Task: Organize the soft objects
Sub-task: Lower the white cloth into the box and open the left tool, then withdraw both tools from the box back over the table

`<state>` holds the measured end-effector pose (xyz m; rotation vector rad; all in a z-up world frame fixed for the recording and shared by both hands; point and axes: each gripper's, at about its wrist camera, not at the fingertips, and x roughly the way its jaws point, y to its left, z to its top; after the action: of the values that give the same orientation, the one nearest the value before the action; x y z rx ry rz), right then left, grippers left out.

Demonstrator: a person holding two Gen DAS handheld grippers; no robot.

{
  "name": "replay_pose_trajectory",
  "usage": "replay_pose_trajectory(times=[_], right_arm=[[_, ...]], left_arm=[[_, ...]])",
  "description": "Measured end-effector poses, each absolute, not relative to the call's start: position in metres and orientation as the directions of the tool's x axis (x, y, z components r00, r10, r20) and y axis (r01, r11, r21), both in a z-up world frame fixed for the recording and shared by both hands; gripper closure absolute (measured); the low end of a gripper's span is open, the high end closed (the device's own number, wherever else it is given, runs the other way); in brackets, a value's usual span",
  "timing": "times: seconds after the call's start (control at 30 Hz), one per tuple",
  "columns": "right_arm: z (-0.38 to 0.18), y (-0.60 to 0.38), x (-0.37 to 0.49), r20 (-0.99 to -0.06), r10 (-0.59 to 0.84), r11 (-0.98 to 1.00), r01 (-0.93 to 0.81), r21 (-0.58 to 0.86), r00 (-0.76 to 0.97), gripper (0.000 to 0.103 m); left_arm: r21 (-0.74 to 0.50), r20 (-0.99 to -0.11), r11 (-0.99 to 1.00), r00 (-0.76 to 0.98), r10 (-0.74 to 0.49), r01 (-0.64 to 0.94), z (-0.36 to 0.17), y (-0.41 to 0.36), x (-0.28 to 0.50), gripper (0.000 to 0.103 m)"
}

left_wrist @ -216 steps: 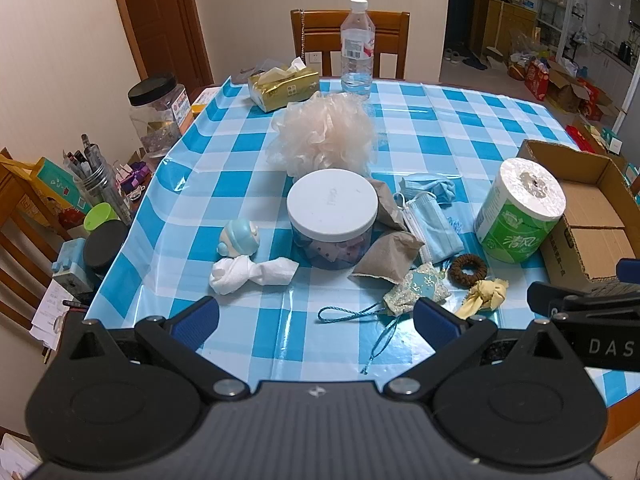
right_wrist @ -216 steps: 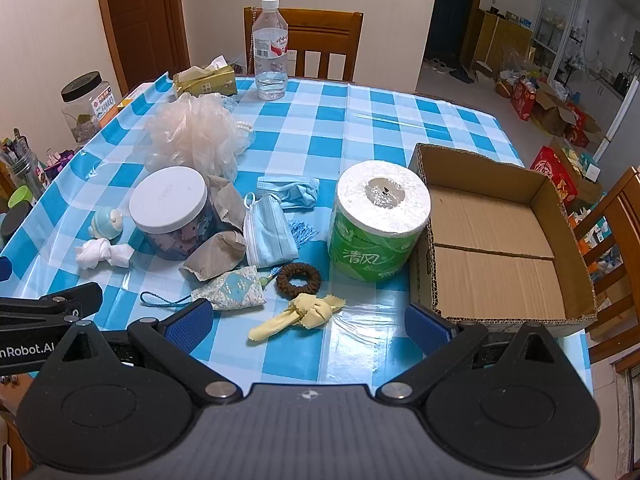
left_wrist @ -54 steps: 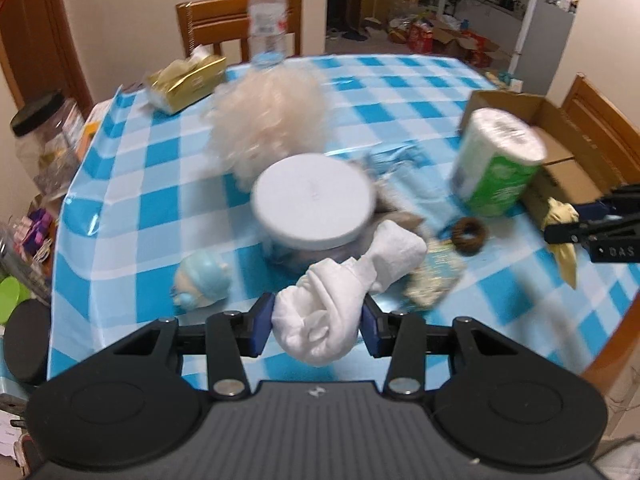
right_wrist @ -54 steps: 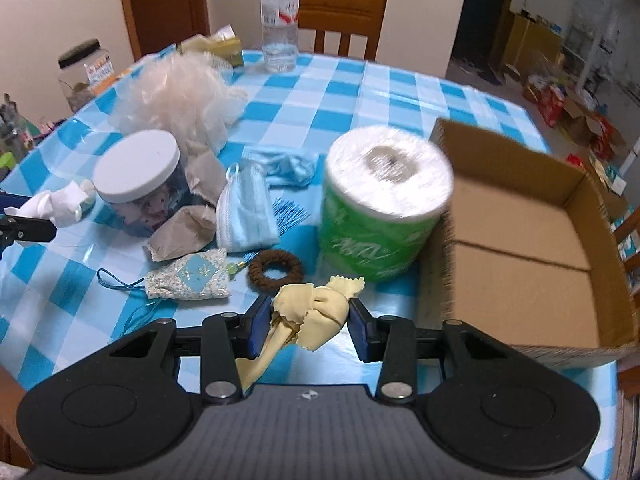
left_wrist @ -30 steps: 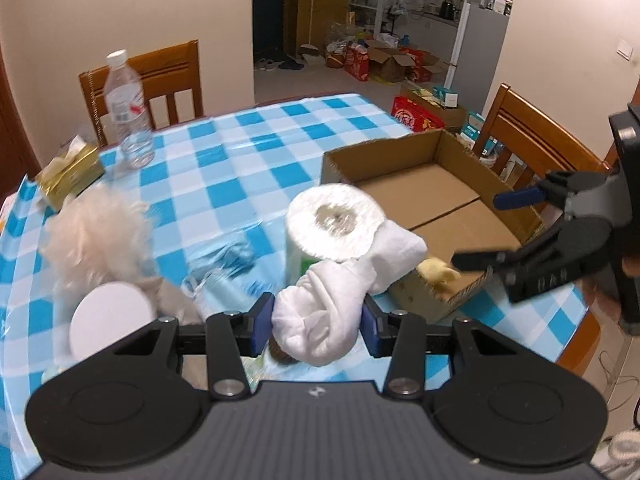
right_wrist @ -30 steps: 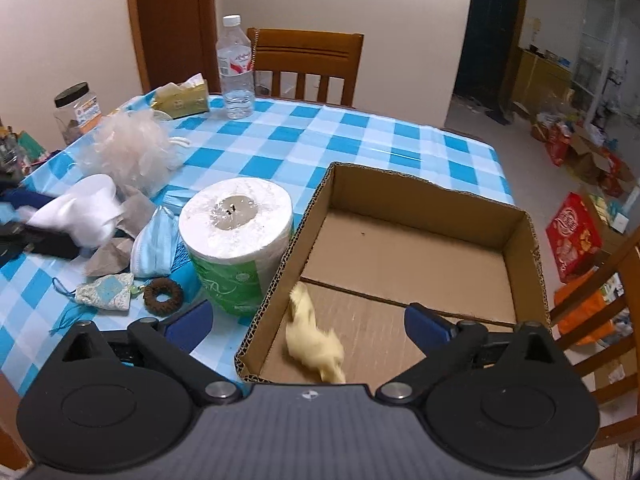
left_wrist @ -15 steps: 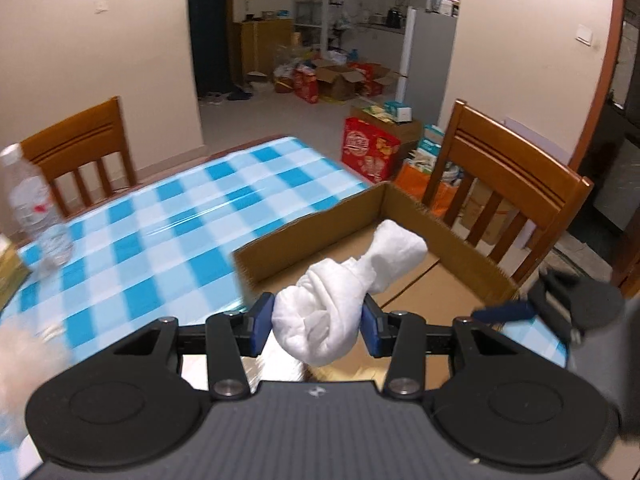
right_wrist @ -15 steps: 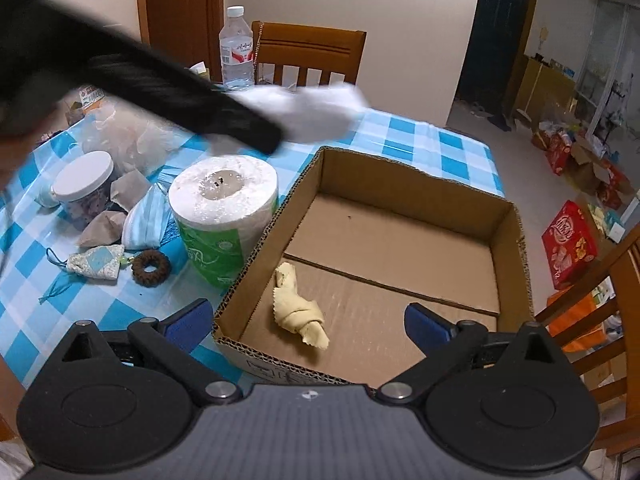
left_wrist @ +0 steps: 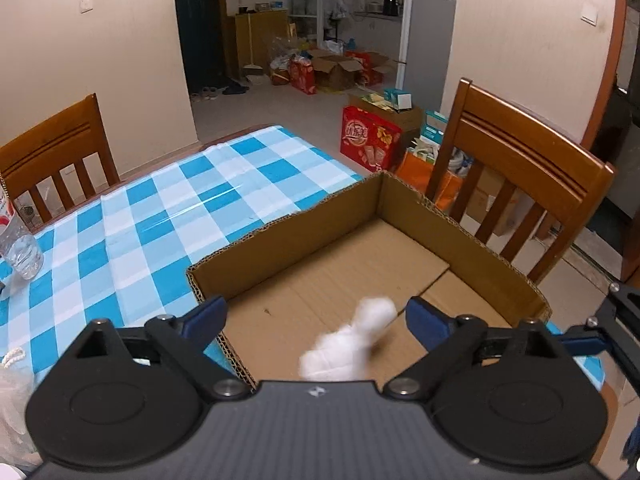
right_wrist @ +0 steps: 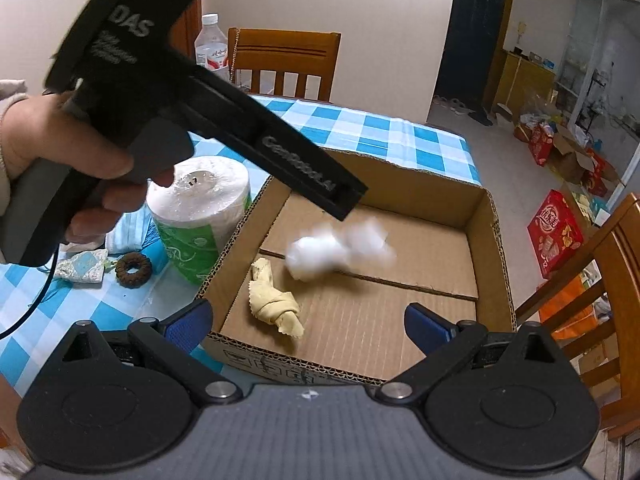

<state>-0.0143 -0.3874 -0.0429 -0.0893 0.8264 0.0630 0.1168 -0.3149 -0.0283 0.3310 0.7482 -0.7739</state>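
Right wrist: one cardboard box – two cloths, white, yellow.

A lived-in home dining room: a table under a blue-and-white checked tablecloth, wooden dining chairs around it, and a toilet paper roll and water bottle on top. Through the far doorway, a refrigerator stands beside snack cartons piled on the floor.
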Motion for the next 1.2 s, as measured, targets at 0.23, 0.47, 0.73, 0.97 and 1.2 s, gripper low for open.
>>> replay_pose_trajectory(times=[0.23,0.47,0.73,0.97,1.2], right_arm=[[-0.046,-0.385,-0.011,-0.741,0.027,0.996,-0.084,-0.039,0.671,0.0],[-0.044,-0.379,-0.012,-0.736,0.032,0.997,-0.078,-0.028,0.677,0.0],[-0.044,-0.369,-0.019,-0.737,0.027,0.997,-0.073,-0.031,0.675,0.0],[-0.043,-0.345,-0.027,-0.735,-0.01,0.998,-0.034,-0.045,0.678,0.0],[-0.046,-0.303,-0.024,-0.756,-0.027,0.999,-0.015,-0.049,0.655,0.0]], left_arm=[[0.041,-0.714,0.7,0.511,-0.478,0.713,-0.025,-0.302,0.108,0.003],[0.042,-0.693,0.741,0.553,-0.462,0.671,-0.018,-0.276,0.089,0.002],[0.028,-0.659,0.819,0.626,-0.417,0.574,-0.012,-0.227,0.064,0.001],[0.052,-0.681,0.836,0.632,-0.37,0.546,-0.027,-0.186,0.044,0.001],[0.068,-0.698,0.83,0.621,-0.357,0.553,-0.041,-0.138,0.031,0.001]])
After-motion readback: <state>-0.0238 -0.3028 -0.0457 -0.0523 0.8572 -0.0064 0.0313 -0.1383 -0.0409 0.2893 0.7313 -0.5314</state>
